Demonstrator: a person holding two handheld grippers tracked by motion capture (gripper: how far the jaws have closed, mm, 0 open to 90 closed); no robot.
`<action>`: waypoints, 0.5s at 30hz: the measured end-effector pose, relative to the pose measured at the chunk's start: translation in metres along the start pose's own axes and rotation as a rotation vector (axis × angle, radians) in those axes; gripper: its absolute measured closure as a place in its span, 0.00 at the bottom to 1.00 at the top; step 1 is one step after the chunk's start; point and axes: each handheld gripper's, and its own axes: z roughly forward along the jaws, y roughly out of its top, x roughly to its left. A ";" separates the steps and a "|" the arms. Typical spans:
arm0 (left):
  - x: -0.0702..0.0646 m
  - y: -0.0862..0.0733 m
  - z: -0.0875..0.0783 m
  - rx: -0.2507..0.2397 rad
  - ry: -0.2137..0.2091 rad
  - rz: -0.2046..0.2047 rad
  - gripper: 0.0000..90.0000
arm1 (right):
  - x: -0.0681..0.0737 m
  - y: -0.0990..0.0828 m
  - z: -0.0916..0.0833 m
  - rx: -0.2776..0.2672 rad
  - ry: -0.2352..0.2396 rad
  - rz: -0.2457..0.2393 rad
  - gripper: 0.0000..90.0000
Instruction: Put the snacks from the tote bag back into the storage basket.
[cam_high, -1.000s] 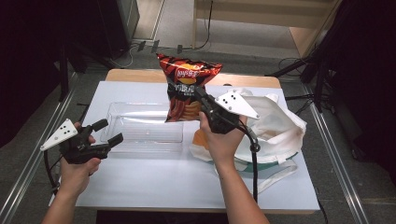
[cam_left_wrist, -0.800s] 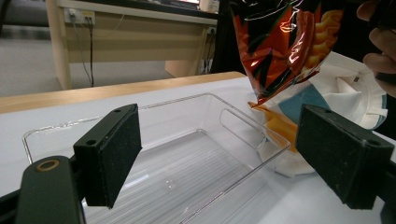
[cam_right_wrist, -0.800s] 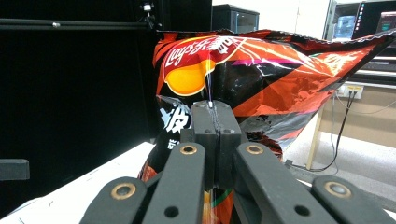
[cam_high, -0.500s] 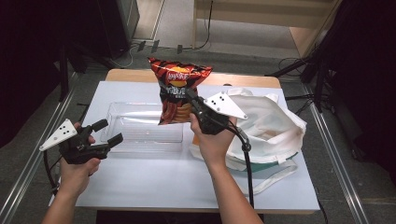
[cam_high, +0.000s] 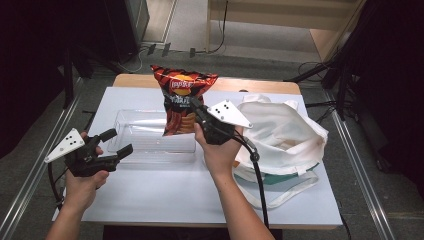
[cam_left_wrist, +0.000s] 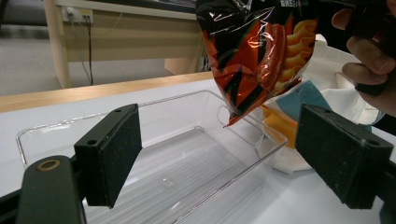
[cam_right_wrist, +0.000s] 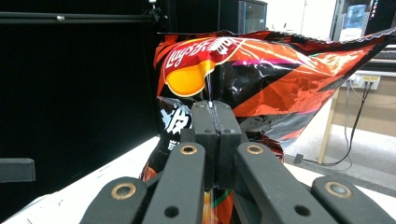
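The chip bag was red-orange and black in jagged streaks, bearing a red logo over a yellow disc, white lettering and pictures of ridged yellow chips. The bin was clear and colourless with fine ribbing on its floor, the table white with a light wood strip at its far edge, and the tote off-white with teal and orange patches underneath. Both grippers, left and right, were black with brass-coloured pivot rings, each carrying a pale grey plate dotted in black.
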 end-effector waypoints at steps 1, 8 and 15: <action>0.000 0.000 0.000 0.000 0.004 0.000 0.17 | 0.001 -0.001 0.001 0.000 0.000 0.000 1.00; 0.001 -0.002 0.000 0.004 0.012 -0.005 0.17 | 0.005 -0.006 0.008 0.005 0.001 0.014 1.00; 0.003 -0.003 -0.002 0.005 0.023 0.001 0.17 | 0.007 -0.011 0.014 0.012 0.000 0.019 1.00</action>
